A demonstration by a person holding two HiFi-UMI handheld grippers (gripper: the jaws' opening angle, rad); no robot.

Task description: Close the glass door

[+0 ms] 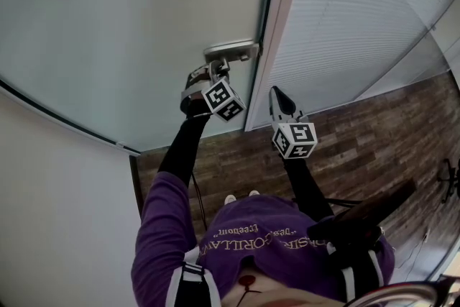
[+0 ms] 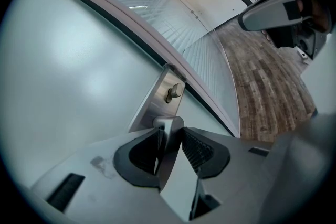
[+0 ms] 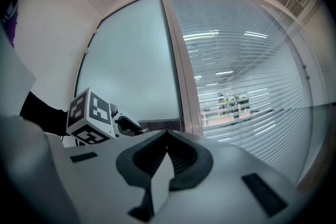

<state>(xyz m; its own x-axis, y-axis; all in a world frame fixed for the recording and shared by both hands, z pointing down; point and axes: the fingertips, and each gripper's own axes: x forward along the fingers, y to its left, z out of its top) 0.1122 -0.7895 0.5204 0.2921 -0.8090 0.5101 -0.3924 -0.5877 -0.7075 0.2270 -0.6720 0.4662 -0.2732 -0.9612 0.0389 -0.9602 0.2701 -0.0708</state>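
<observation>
Glass, head view: the frosted glass door (image 1: 129,25) filled the upper left; its top and hinge side were cut off.
Hidden, head view: the handle was covered by the left gripper (image 1: 215,71) and its marker cube (image 1: 223,99). Only the metal handle plate (image 1: 231,50) showed.
Door axis, head view: upright, with its long free edge running just beside the door frame (image 1: 267,39). A thin dark line lay between them; couldn't tell if it was latched.
Right gripper, head view: the right gripper (image 1: 276,91) hung clear of the door, near the frame, in front of the blinds (image 1: 345,25). Its jaw gap wasn't readable from there.
Hidden, left gripper view: the far part of the handle (image 2: 168,124) was lost between the pads.
Handle axis, left gripper view: it stuck out from the plate, with its long axis running back between the jaws. A small knob (image 2: 175,92) sat above it on the plate.
Left jaws: partly apart, clamped on the handle, with a ribbed pad on each side.
Hidden, right gripper view: the handle sat behind the left gripper's cube.
Door, right gripper view: upright and left of the frame, with the blinds to the right.
Right jaws: pressed together, tips meeting, nothing between them.
</observation>
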